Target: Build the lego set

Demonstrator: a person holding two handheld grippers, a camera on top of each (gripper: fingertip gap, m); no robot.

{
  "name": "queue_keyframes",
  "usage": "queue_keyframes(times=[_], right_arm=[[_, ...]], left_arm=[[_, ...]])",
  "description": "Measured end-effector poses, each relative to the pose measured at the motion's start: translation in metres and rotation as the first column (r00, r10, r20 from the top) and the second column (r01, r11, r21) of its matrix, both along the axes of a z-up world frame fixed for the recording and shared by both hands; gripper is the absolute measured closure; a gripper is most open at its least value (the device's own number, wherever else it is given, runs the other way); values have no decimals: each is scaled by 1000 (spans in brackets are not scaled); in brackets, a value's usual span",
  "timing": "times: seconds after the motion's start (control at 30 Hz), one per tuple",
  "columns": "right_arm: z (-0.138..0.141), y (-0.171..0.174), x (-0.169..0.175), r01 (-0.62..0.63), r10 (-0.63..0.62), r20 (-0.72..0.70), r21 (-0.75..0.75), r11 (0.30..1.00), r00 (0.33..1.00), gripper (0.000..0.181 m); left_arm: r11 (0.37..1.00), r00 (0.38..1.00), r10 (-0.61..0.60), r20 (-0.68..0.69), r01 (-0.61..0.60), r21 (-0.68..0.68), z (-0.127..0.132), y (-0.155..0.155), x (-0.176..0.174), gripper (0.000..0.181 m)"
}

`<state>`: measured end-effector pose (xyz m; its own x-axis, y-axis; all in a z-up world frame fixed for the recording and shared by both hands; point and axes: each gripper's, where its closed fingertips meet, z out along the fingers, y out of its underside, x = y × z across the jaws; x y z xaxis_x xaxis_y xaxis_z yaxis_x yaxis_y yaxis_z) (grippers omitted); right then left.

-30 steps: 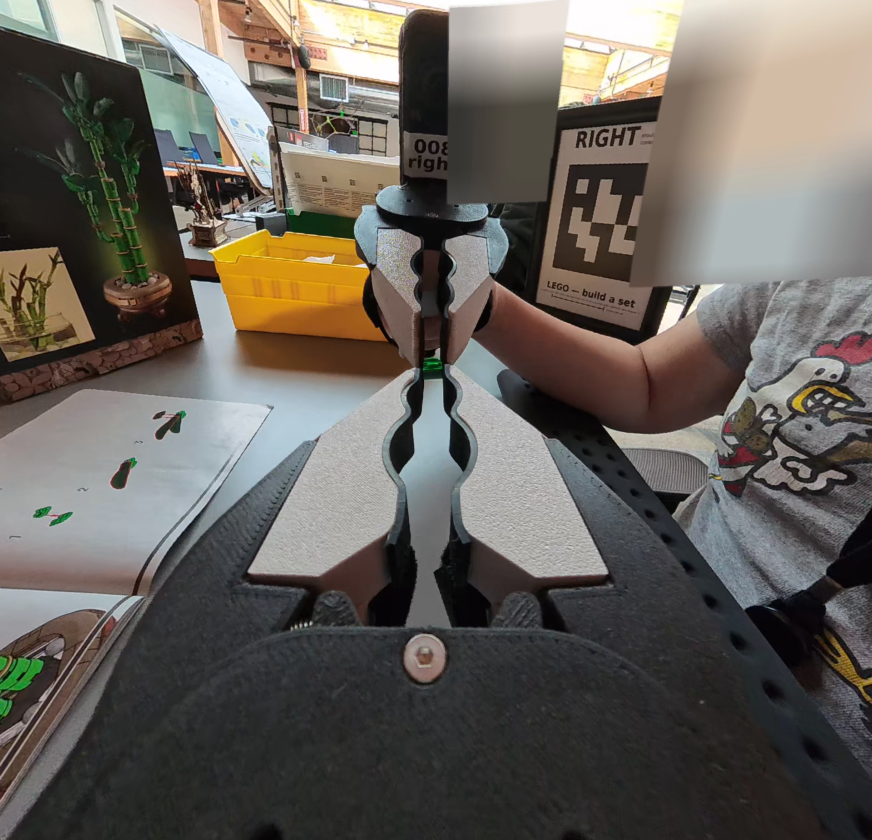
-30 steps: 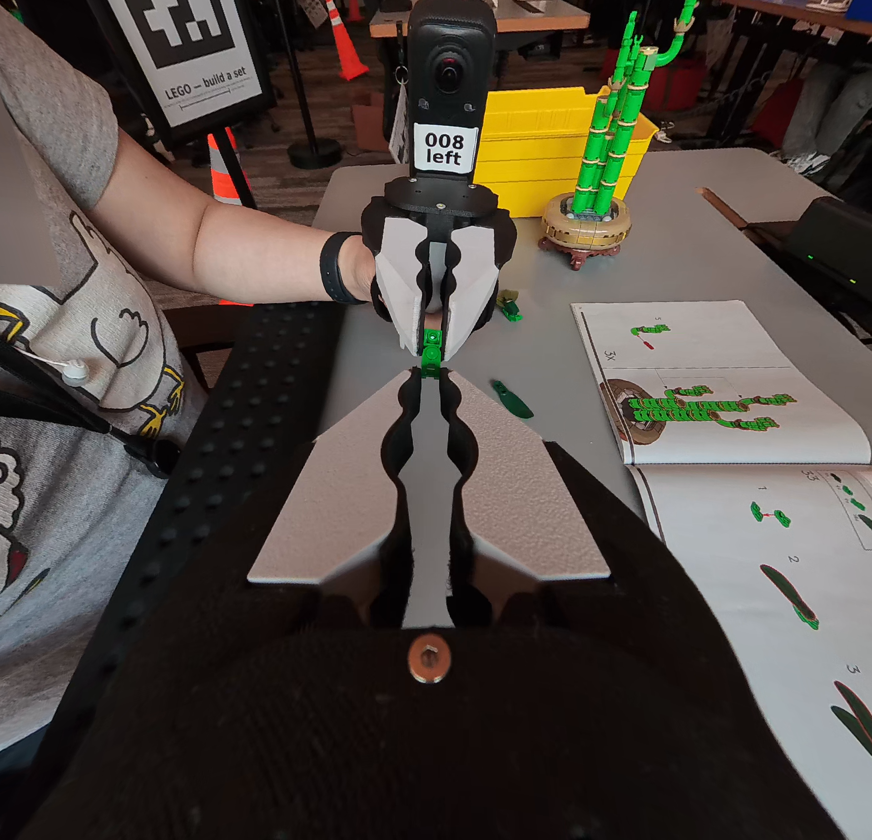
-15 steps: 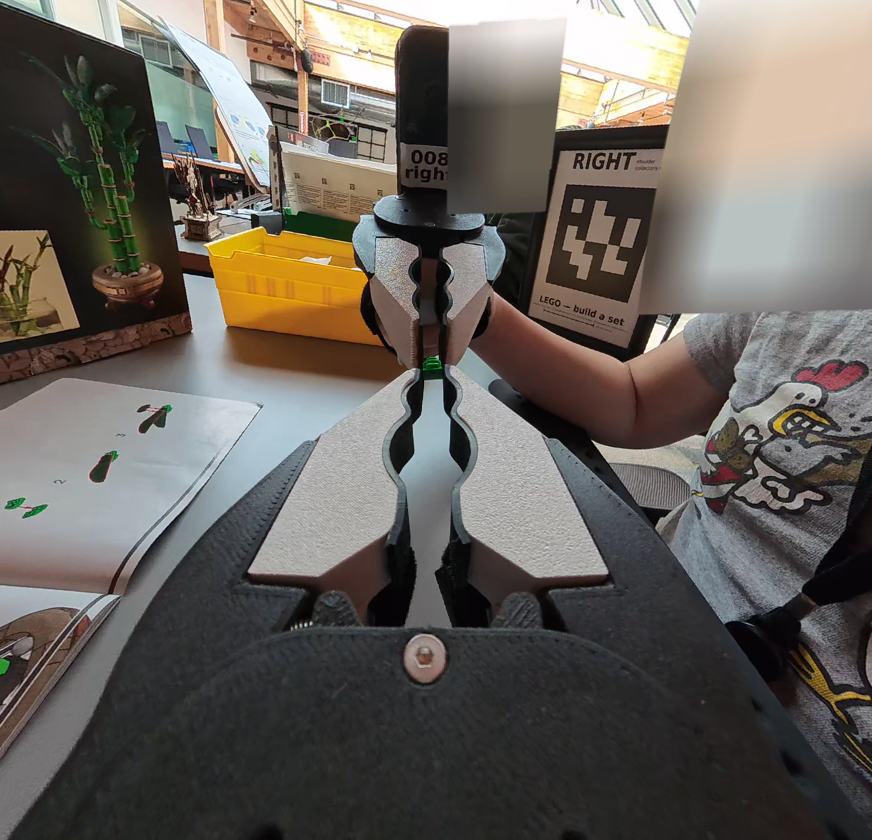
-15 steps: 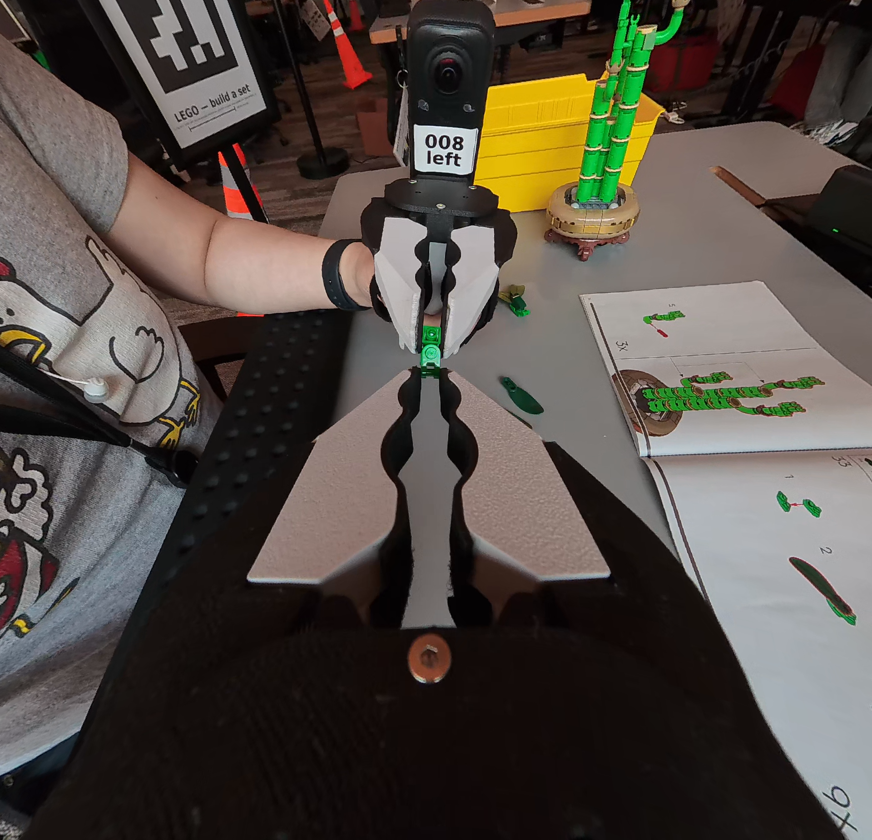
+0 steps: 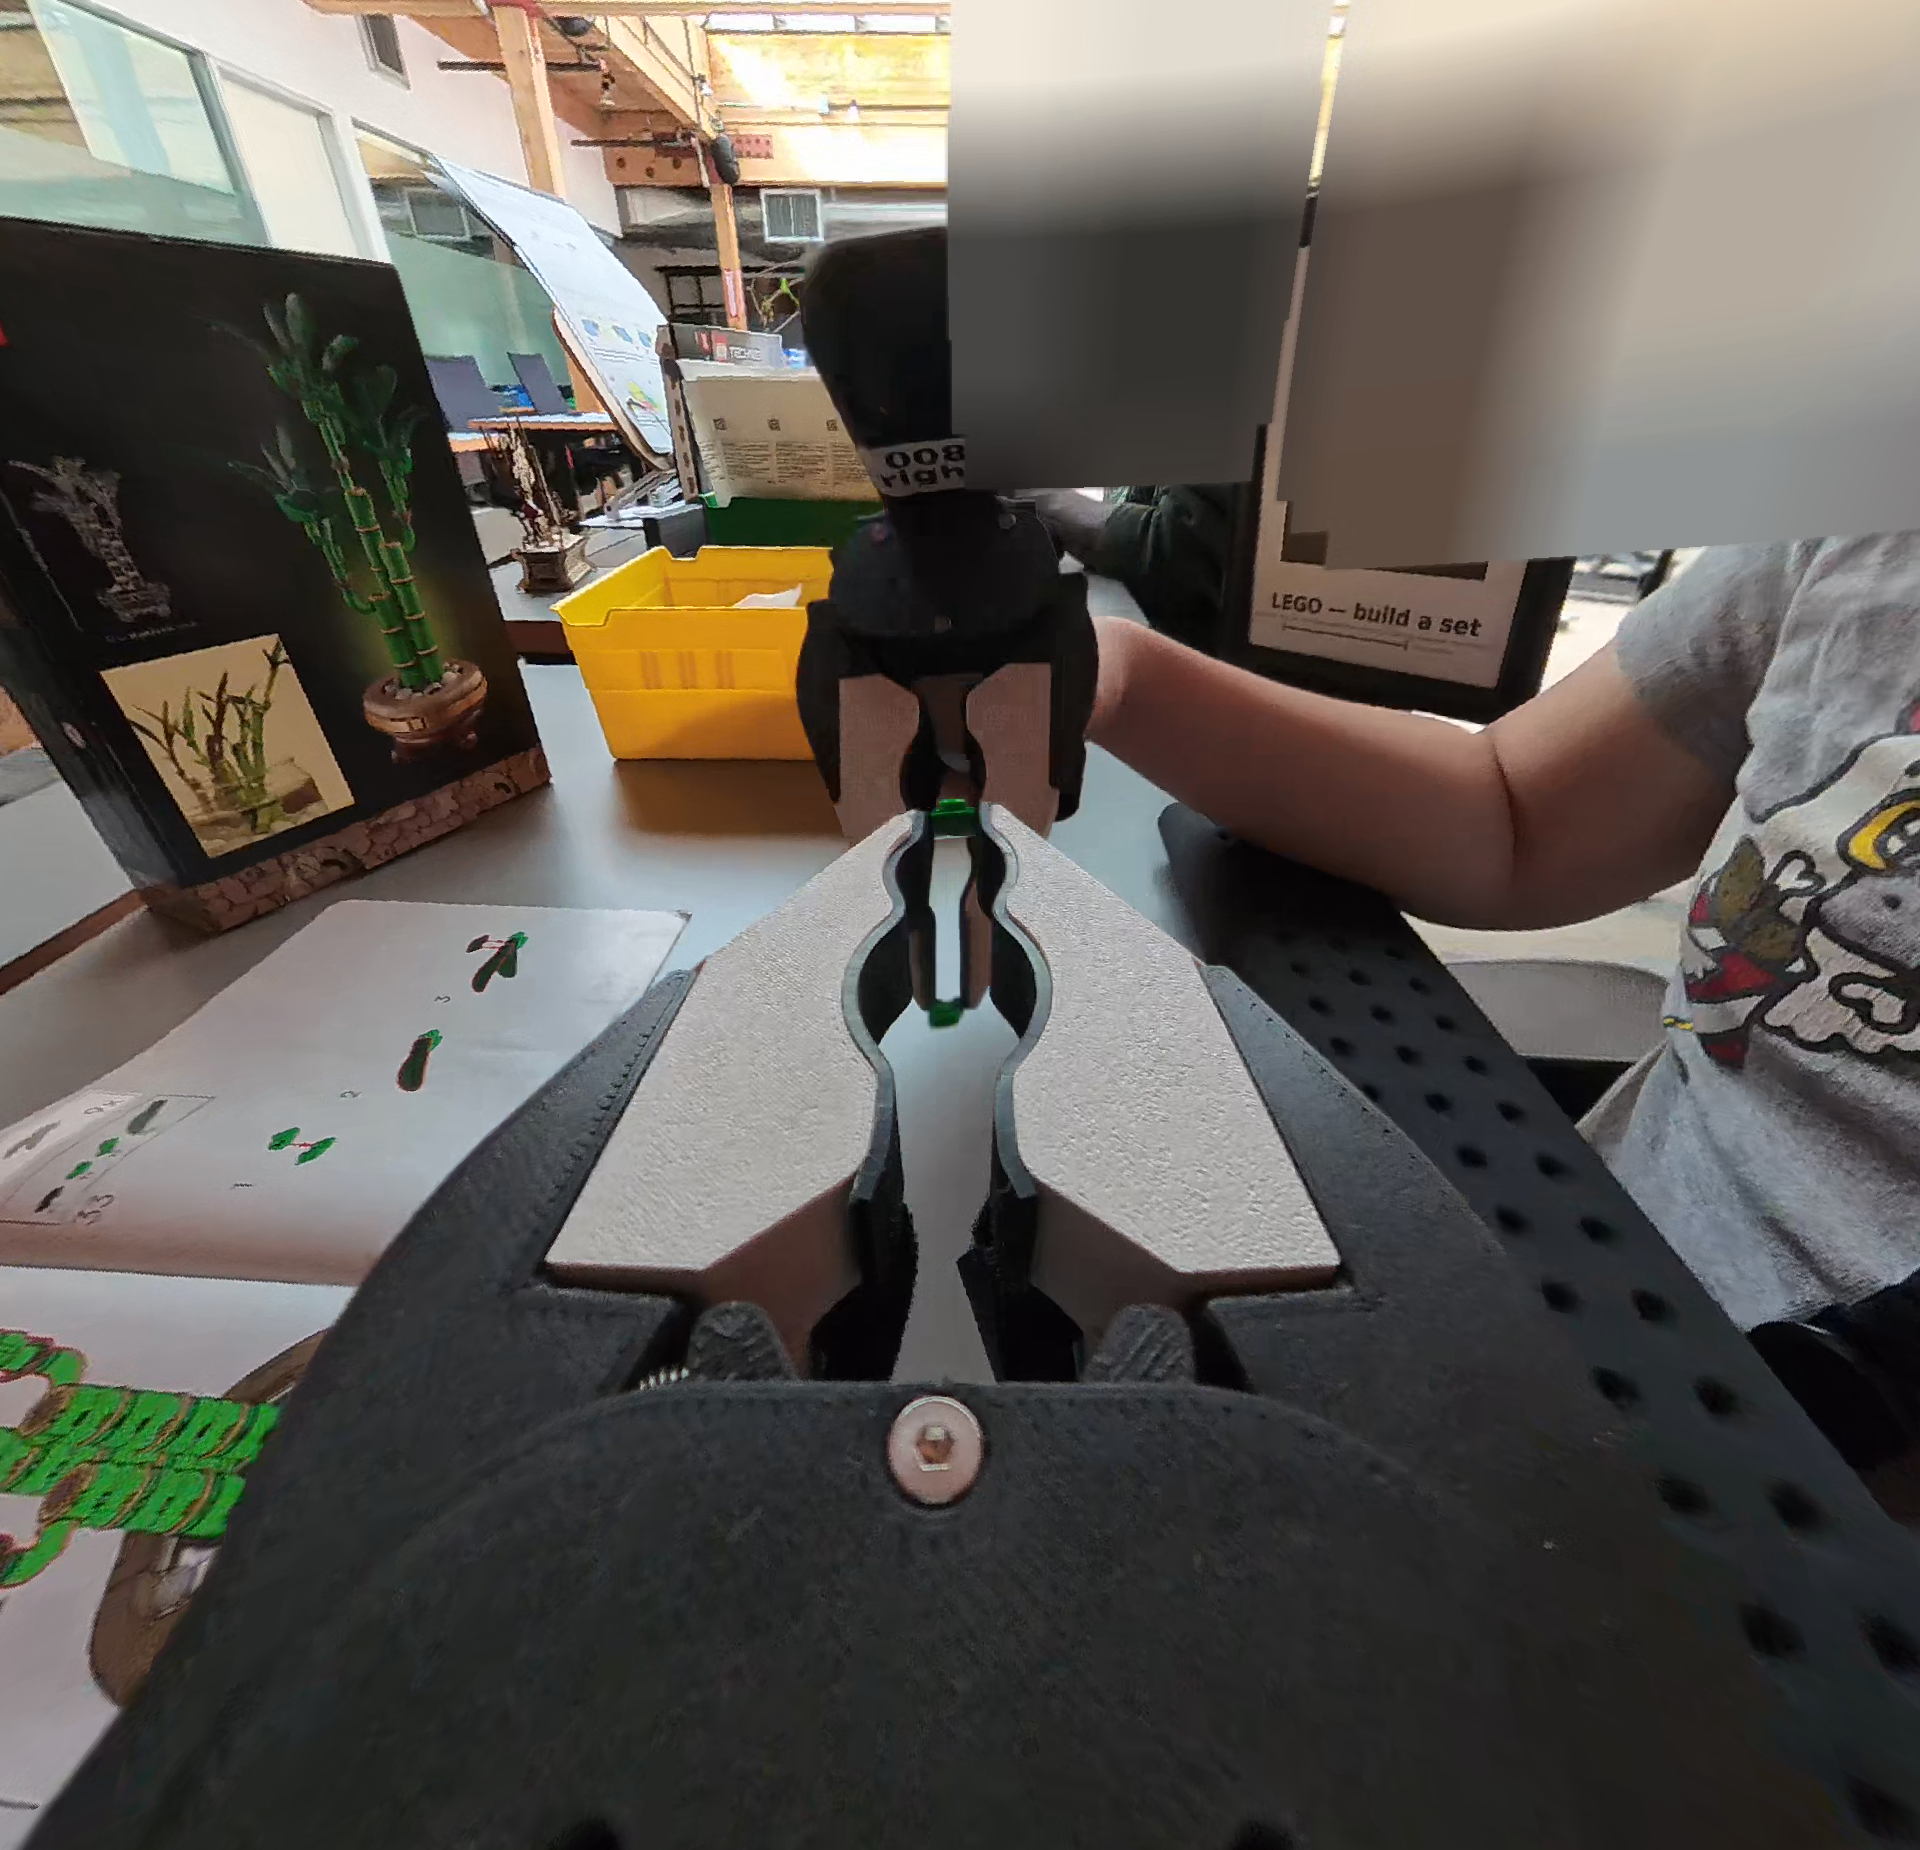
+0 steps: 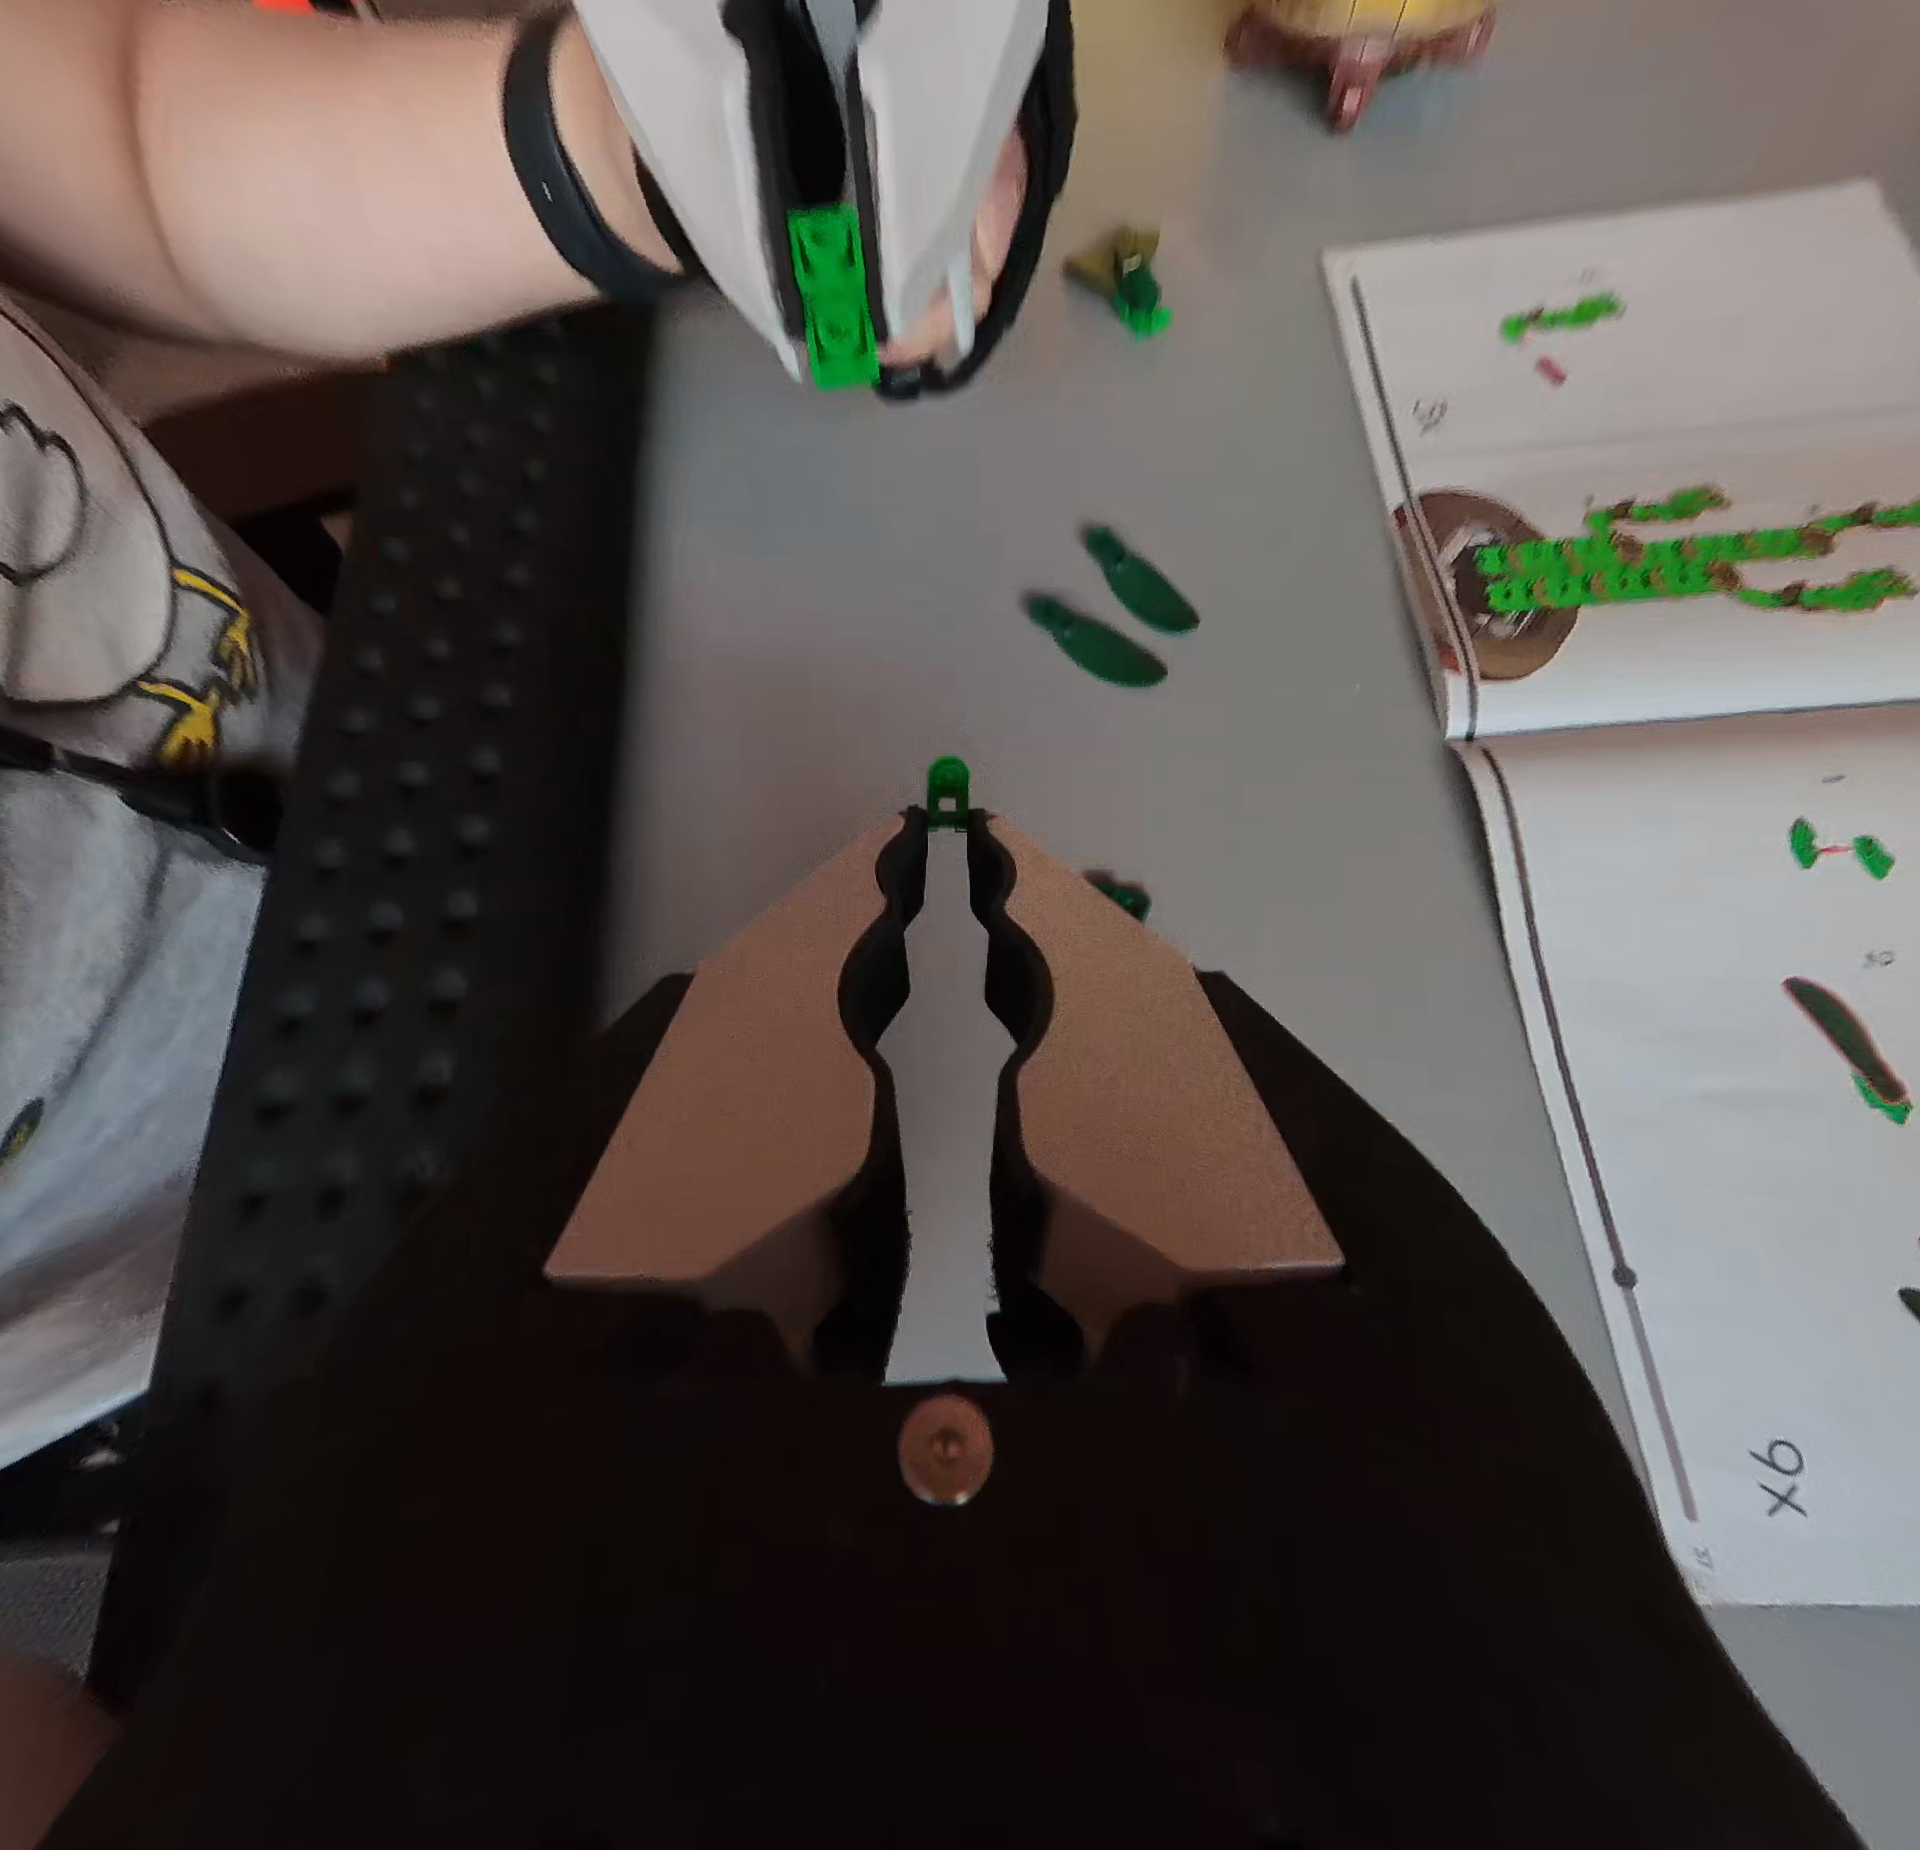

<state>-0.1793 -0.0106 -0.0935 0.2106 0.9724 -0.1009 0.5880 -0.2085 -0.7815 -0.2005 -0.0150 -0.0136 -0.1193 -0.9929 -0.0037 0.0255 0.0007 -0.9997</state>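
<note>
My left gripper [image 5: 951, 832] is shut on a bright green plate [image 5: 951, 815], which also shows in the right wrist view [image 6: 831, 296], nipped at the left gripper's tips [image 6: 836, 366]. My right gripper [image 6: 945, 821] is shut on a small green rounded piece [image 6: 948, 784] that sticks out past its tips. The two grippers are apart, with a gap of bare table between the pieces. In the left wrist view the right gripper [image 5: 942, 1000] points downward, lower than my left fingertips, its green piece [image 5: 942, 1016] at its tip.
Two dark green leaves [image 6: 1138, 579] [image 6: 1096, 647], another small green piece [image 6: 1122, 896] and an olive-green cluster [image 6: 1127, 278] lie on the grey table [image 6: 831, 605]. An open instruction booklet [image 6: 1662, 969] lies at the right. A yellow bin [image 5: 696, 657], the set's box [image 5: 239, 574] and a black studded mat [image 6: 416, 761] are nearby. The left gripper's tips are roughly 8 cm from the right gripper's.
The grippers were tip to tip with the green pieces touching. Now they have drawn apart, each holding a piece, and the right gripper has tilted down toward the table.
</note>
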Motion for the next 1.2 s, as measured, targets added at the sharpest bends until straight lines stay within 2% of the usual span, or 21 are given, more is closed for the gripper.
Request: queue_keyframes(times=[0.13,0.27,0.63,0.73,0.8,0.83,0.9,0.97,1.03,1.07,1.2], right_arm=[[-29,-6,-1,-25,34,121,-71,997,992,175],[-52,-10,8,-25,50,234,-109,994,971,175],[-68,-11,11,-57,83,289,-99,993,954,174],[-67,-8,12,-35,61,286,-96,995,956,168],[-57,-7,11,-18,40,242,-96,995,969,162],[-46,-2,9,-12,22,204,-48,999,979,160],[-13,12,2,-1,-15,99,162,987,995,157],[32,23,-6,48,-41,-25,442,896,999,157],[68,20,-15,91,-13,-122,654,751,992,157],[77,17,-19,102,3,-147,705,702,989,157],[88,14,-29,127,-4,-155,789,601,988,163]], left_arm=[[999,999,27,-26,-25,46,-2,3,-3,175],[998,998,54,-25,-53,29,0,10,-7,175],[993,993,116,-3,-116,-35,8,26,-16,175],[992,993,117,-2,-117,-42,10,26,-17,175],[992,994,113,-5,-113,-51,10,25,-17,175],[992,994,110,-7,-111,-67,10,24,-16,175],[987,995,99,1,-98,-130,11,24,-15,175],[973,997,72,22,-65,-220,13,24,-14,175],[951,998,38,50,-21,-309,16,22,-13,175],[938,998,20,67,4,-347,17,21,-12,175],[893,995,-34,94,72,-443,18,16,-9,176]])
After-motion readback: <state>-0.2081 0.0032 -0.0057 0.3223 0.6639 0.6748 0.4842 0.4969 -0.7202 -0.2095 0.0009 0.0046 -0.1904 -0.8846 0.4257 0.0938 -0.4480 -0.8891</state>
